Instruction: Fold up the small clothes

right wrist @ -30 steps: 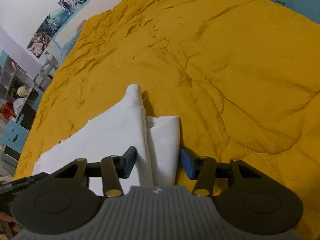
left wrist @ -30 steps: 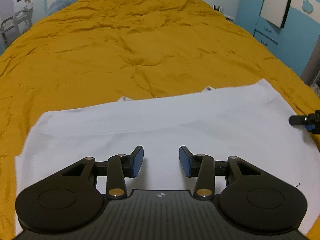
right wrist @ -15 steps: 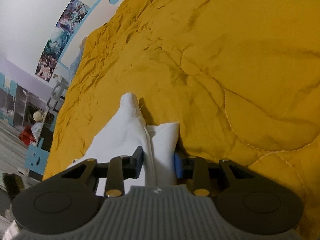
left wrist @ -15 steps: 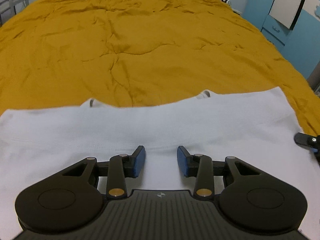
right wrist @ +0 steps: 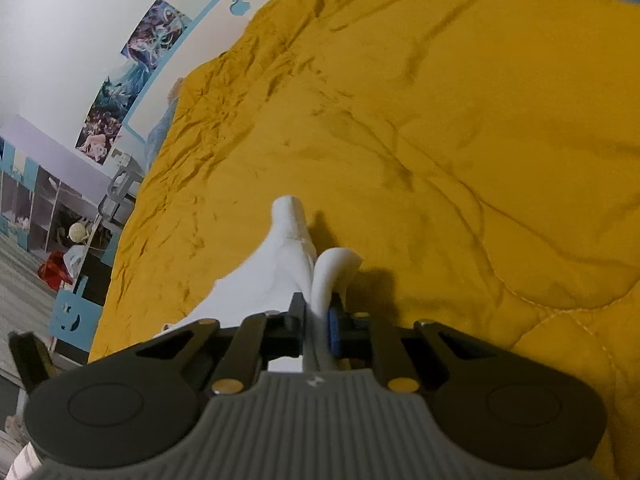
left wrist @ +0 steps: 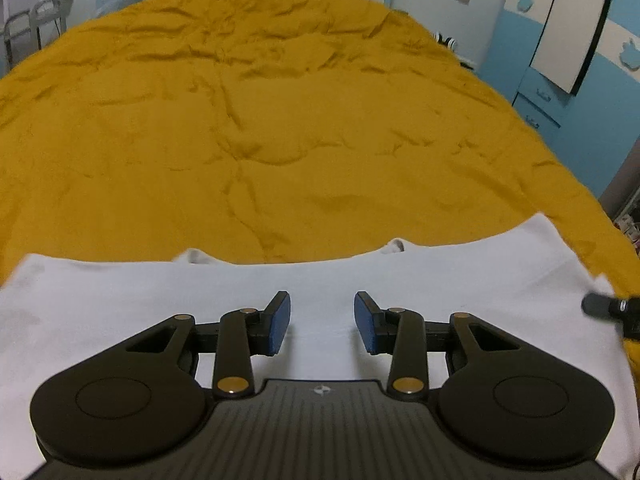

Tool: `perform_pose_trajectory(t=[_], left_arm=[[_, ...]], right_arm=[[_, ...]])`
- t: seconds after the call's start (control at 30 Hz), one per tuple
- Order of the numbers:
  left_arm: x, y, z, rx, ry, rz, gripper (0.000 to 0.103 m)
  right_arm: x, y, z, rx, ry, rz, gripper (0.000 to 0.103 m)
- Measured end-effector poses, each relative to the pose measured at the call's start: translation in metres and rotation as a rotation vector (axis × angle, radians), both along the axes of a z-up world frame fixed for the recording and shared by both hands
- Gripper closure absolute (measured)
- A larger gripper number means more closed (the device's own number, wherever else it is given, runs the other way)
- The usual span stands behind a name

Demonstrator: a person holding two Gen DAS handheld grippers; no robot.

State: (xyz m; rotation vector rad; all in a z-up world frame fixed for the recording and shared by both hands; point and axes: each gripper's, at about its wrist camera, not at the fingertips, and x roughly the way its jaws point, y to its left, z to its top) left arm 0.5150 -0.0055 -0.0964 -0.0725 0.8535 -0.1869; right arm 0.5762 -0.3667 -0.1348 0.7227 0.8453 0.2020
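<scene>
A white garment (left wrist: pixel 460 276) lies spread flat across the near part of a mustard-yellow bedspread (left wrist: pixel 280 140). My left gripper (left wrist: pixel 322 312) hovers over the middle of the cloth, open, with nothing between its blue pads. In the right wrist view, my right gripper (right wrist: pixel 318 312) is closing its jaws on a raised fold at the garment's (right wrist: pixel 280 264) edge. The cloth is pinched between the pads and bunches up in front of them. A tip of the right gripper (left wrist: pixel 600 306) shows at the cloth's right edge in the left wrist view.
The bedspread (right wrist: pixel 440 160) stretches far ahead, wrinkled and bare. A blue cabinet (left wrist: pixel 536 100) stands to the right of the bed. Posters (right wrist: pixel 136 80) and a shelf unit (right wrist: pixel 40 208) are off the bed's left side.
The right jaws have come together on the garment's edge fold, which now stands up narrower between them. The left gripper has shifted over the cloth and stays open.
</scene>
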Motion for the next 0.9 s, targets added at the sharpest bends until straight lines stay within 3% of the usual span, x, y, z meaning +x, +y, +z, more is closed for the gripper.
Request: perform_pose_trajectory(t=[0.2, 0.33, 0.47, 0.7, 0.9], left_arm=[[-0.029, 0.052, 0.028, -0.016, -0.060, 0.058, 0.057], [-0.051, 0.100, 0.040, -0.063, -0.072, 0.119, 0.057], [-0.078, 0.148, 0.048, -0.155, -0.098, 0.199, 0.056], [-0.100, 0.207, 0.041, -0.160, -0.070, 0.411, 0.056], [-0.107, 0.235, 0.038, -0.164, -0.048, 0.473, 0.056]], right_arm=[[-0.004, 0.035, 0.055, -0.008, -0.038, 0.023, 0.098], [-0.002, 0.076, 0.088, 0.065, -0.041, 0.065, 0.098], [0.004, 0.133, 0.111, 0.074, -0.031, 0.105, 0.098], [0.012, 0.252, 0.135, 0.052, -0.026, 0.192, 0.098], [0.018, 0.355, 0.130, -0.037, -0.005, 0.237, 0.098]])
